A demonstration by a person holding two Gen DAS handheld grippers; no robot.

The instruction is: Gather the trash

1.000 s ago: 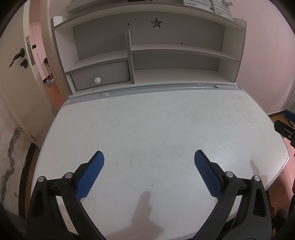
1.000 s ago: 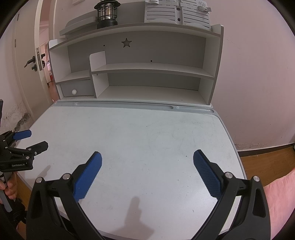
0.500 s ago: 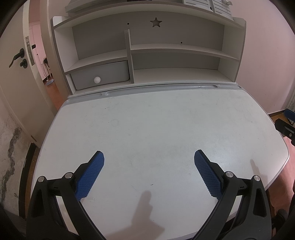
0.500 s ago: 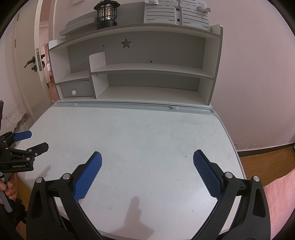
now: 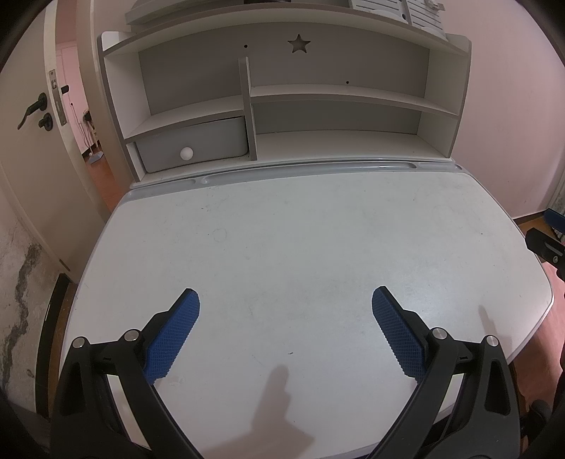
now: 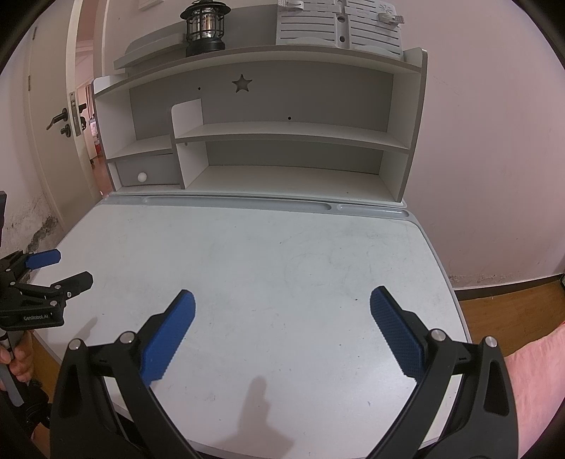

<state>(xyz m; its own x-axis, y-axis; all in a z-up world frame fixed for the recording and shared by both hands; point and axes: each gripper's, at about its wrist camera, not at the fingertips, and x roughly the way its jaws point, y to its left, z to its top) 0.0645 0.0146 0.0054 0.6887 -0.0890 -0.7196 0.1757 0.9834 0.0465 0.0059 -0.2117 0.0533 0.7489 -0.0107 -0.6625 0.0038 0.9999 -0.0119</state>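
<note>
Two grippers hang over a bare desk, and no trash shows in either view.

Left wrist view: the left gripper (image 5: 285, 310) fills the lower part of the frame, its blue pads (image 5: 173, 332) spread wide with nothing between them. It sits above the near edge of the desk (image 5: 300, 240), which looks like a ready pose, wide enough to take whatever turns up. The desktop carries only scuffs and faint marks. At the top of the frame the hutch (image 5: 282, 106) stands against the back of the desk, its shelves bare; a closed drawer (image 5: 192, 144) with a white knob sits at its lower left. A door (image 5: 28, 141) stands open at the left edge. At the right edge a dark part of the right gripper (image 5: 545, 243) pokes in, off the desk's side.

Right wrist view: the right gripper (image 6: 282, 310) also holds its fingers wide apart and empty over the near desk. The left gripper (image 6: 53, 272) appears at the left edge, spread too, held by a hand (image 6: 17, 356) at lower left. A lantern (image 6: 204, 28) and a slatted white rack (image 6: 339, 28) stand on top of the hutch, probably kept there and not trash. Where the trash lies cannot be told; it is likely off the desk, out of frame.
</note>
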